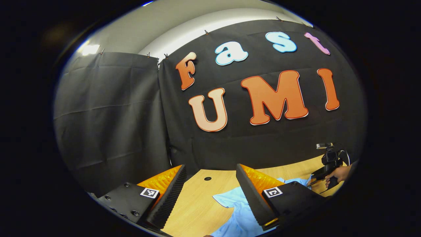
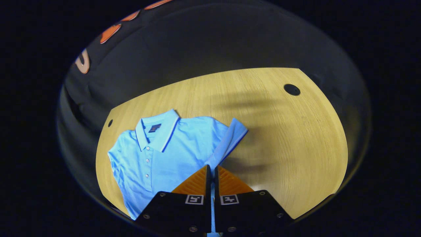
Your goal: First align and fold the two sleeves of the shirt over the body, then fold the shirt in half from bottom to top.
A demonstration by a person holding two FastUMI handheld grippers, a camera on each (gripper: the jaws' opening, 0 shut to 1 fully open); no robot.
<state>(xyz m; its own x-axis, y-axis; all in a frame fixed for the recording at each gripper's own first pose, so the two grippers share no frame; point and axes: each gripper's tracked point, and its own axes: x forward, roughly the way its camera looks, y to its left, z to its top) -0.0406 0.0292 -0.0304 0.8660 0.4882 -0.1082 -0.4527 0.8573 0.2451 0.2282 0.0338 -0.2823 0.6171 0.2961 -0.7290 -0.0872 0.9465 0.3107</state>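
- Polo shirt (image 1: pixel 237 210), light blue, lies on the wooden table (image 1: pixel 200 204) in the left gripper view, low in the picture, its cloth rumpled, with one edge pointing toward the table's middle.
- The left gripper (image 1: pixel 210 194) hangs above the table with its jaws spread wide and nothing between them; the shirt shows partly in the gap and partly behind the right-hand finger.
- A small dark hole (image 1: pixel 207 178) sits in the tabletop near the black cloth wall (image 1: pixel 111 121).
- Farther off at the right edge, a hand (image 1: pixel 338 174) holds the other gripper's dark body low over the table, next to the shirt's far edge.
- In the right gripper view the polo shirt (image 2: pixel 154 158) lies face up on the left half of the table (image 2: pixel 279 138), buttons and placket showing, its collar trimmed with a white and dark line and a dark label inside the neck.
- One sleeve (image 2: pixel 230 138), with a dark-edged cuff, is lifted and drawn in over the body, slanting down to the fingers.
- The right gripper (image 2: pixel 212 171) has its jaws nearly closed, pinching the blue cloth of that sleeve between them.
- The other sleeve (image 2: pixel 113 158) lies flat at the shirt's left side.
- Two dark holes show in the tabletop, one far right (image 2: pixel 292 89), one by the shirt's left shoulder (image 2: pixel 110 122).
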